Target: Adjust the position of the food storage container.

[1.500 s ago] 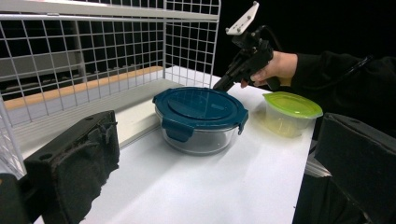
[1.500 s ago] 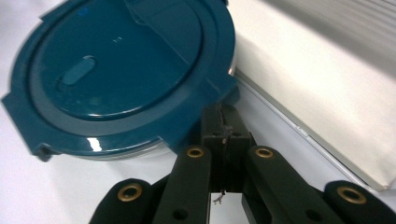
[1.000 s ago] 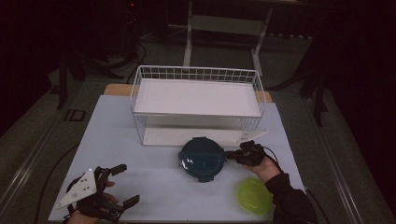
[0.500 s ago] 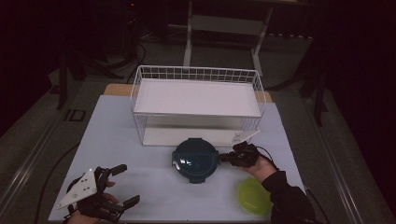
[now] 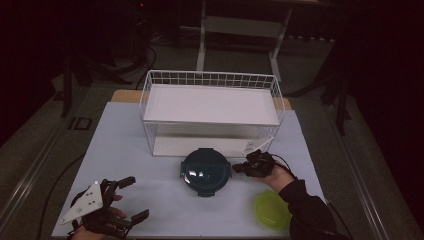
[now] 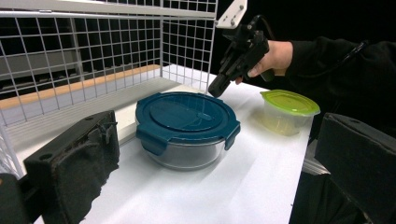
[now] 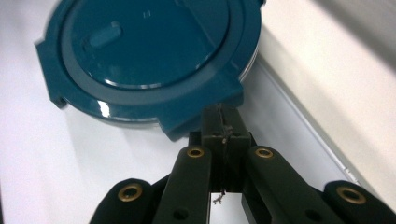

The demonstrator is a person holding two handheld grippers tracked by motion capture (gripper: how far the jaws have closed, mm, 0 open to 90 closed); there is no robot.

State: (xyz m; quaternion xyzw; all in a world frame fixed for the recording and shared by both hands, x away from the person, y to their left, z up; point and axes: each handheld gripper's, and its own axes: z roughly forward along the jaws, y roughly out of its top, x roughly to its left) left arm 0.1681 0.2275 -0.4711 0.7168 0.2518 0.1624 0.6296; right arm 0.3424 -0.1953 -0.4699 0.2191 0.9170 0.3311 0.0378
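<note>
The right claw (image 5: pixel 239 168) has its jaws pressed together with nothing between them, tips against the right-hand edge of the teal-lidded container (image 5: pixel 205 171), right at a lid clasp (image 7: pixel 201 114). That round container sits on the white tabletop (image 5: pixel 125 150) just in front of the wire shelf rack (image 5: pixel 210 107), lying to the left of the right claw. The left claw (image 5: pixel 129 198) rests well apart at the near left corner, jaws spread wide and empty. A green-lidded tub (image 5: pixel 272 209) stands near the right forearm.
</note>
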